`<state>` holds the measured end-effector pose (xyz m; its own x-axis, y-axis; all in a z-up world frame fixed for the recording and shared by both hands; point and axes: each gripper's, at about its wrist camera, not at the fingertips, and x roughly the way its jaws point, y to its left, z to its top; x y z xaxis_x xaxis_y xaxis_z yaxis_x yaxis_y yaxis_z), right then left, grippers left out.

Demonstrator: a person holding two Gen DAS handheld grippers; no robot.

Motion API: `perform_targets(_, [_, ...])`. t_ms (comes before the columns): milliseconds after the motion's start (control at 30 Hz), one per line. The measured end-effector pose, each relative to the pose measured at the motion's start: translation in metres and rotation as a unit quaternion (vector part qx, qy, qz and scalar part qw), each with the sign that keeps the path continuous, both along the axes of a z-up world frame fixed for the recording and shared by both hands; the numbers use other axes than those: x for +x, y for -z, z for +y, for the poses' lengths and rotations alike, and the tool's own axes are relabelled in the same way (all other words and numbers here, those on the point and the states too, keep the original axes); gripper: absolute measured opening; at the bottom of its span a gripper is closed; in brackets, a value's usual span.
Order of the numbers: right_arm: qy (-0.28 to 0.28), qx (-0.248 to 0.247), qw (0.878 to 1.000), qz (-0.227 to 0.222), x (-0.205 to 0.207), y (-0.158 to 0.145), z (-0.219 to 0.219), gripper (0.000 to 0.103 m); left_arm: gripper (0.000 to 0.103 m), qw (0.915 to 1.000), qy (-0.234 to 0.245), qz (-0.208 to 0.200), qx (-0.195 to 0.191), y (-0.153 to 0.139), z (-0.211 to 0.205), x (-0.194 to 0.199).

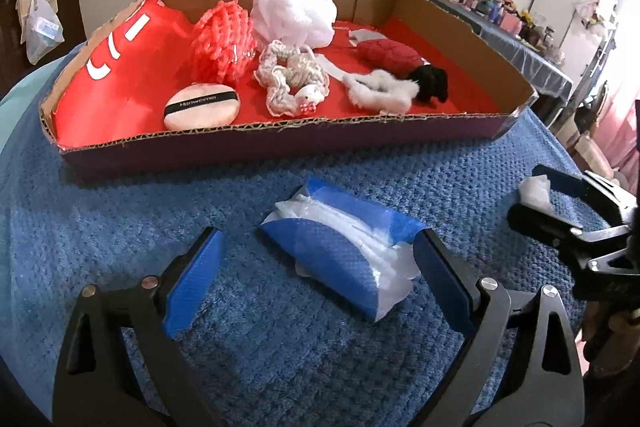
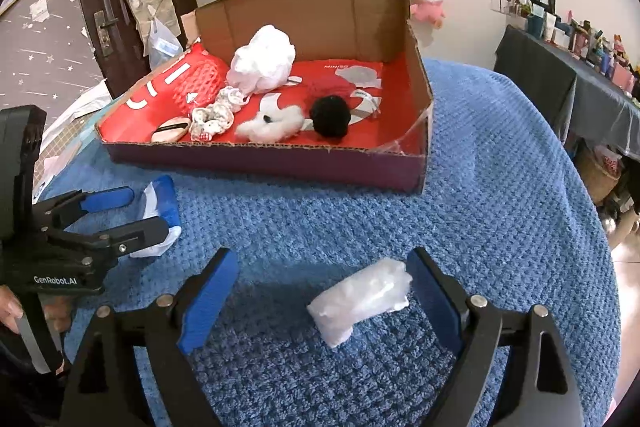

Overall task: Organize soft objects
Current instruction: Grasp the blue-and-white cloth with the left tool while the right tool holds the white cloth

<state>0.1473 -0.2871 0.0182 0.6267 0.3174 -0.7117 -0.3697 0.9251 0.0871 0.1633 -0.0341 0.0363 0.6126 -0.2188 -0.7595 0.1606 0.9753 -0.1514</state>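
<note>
A blue-and-white tissue pack (image 1: pixel 340 259) lies on the blue blanket (image 1: pixel 120 211) between the fingers of my left gripper (image 1: pixel 320 279), which is open; its right pad sits at the pack's end, the left pad well clear. My right gripper (image 2: pixel 320 303) is open around a small white plastic-wrapped packet (image 2: pixel 360 301) lying on the blanket, near its right pad. Each gripper shows at the edge of the other's view: the right gripper (image 1: pixel 540 197) and the left gripper (image 2: pixel 132 213). Behind stands a cardboard box (image 1: pixel 280 147) lined in red.
The box (image 2: pixel 260 159) holds a white mesh pouf (image 1: pixel 294 11), a coral mesh ball (image 1: pixel 224 39), a pink powder puff (image 1: pixel 202 107), a scrunchie (image 1: pixel 288 75), a white fluffy piece (image 1: pixel 380 93), a black pompom (image 1: pixel 430 83). A cluttered side table (image 1: pixel 520 47) stands right.
</note>
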Motion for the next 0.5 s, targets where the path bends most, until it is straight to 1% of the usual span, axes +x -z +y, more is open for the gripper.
perform_targets(133, [0.002,-0.006,1.000,-0.014,-0.002,-0.007,0.001,0.089,0.096,0.9997,0.009,-0.005,0.021,-0.001,0.003,-0.004])
perform_targets(233, [0.010,-0.010,1.000,-0.019,-0.005,-0.009,-0.002,0.092,0.096,0.9990,-0.001,-0.010,0.044,0.000,0.018,-0.008])
perform_targets(333, [0.025,-0.019,0.999,-0.013,-0.008,-0.005,-0.009,0.092,0.096,0.9995,-0.003,0.000,0.031,-0.001,0.032,-0.011])
perform_targets(433, [0.041,-0.006,0.999,0.007,-0.011,0.002,-0.019,0.092,0.096,0.9997,-0.001,-0.007,0.025,-0.006,0.031,-0.016])
perform_targets(500, [0.048,0.010,0.999,0.018,-0.015,0.006,-0.025,0.092,0.096,0.9998,0.008,-0.013,0.015,-0.010,0.025,-0.017])
